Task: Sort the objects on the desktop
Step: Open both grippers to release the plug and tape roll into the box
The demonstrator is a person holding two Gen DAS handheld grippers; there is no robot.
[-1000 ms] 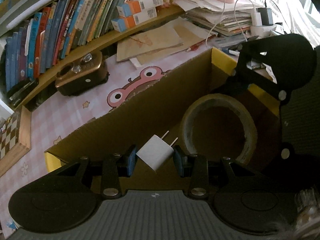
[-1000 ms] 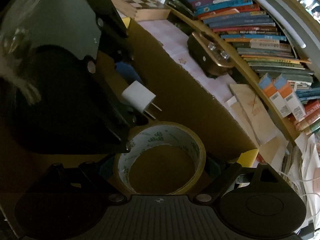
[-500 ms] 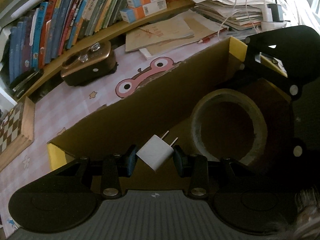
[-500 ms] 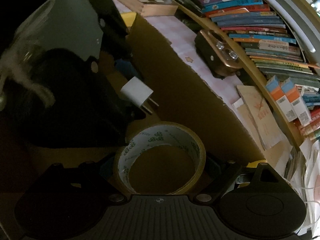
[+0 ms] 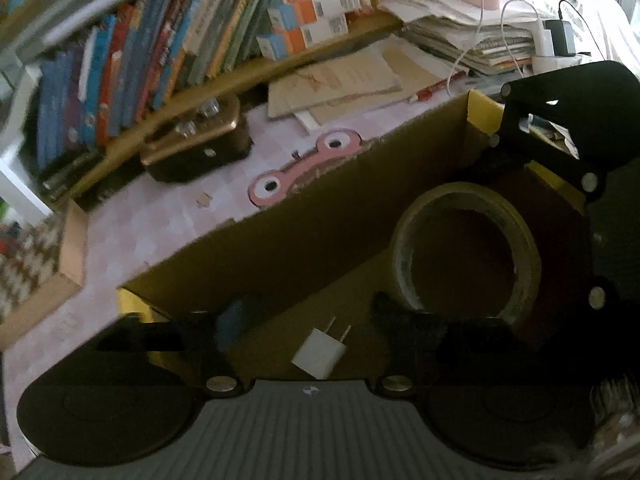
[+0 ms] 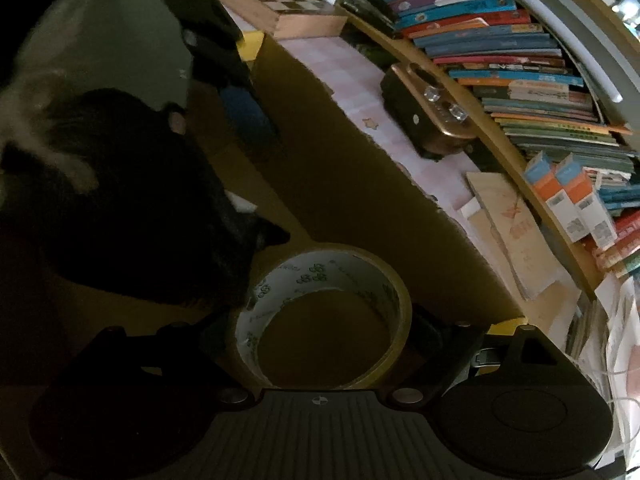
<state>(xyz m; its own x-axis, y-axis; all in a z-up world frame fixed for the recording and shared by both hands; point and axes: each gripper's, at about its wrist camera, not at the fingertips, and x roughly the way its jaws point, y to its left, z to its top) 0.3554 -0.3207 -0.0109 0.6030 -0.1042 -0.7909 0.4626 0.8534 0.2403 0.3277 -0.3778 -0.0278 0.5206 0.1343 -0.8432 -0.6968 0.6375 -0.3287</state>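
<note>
A cardboard box (image 5: 304,232) with yellow flaps stands on the pink desk mat. My left gripper (image 5: 308,320) is open inside the box. The white plug adapter (image 5: 320,354) is loose between its fingers, low over the box floor, and touches neither pad. My right gripper (image 6: 320,328) is shut on a roll of brown packing tape (image 6: 324,312) and holds it inside the box. The tape also shows in the left wrist view (image 5: 466,256), with the right gripper body behind it. In the right wrist view the left gripper body hides all but a white edge of the adapter (image 6: 240,202).
A brown radio-like box (image 5: 196,140) sits on the mat beyond the box. A bookshelf (image 5: 140,56) runs along the back. Papers and envelopes (image 5: 340,80) lie at the back right. A chessboard box (image 6: 276,4) lies at the left end.
My left gripper has opened and let go of the plug adapter, which has dropped lower between the fingers. The right gripper still holds the tape, a little deeper in the box.
</note>
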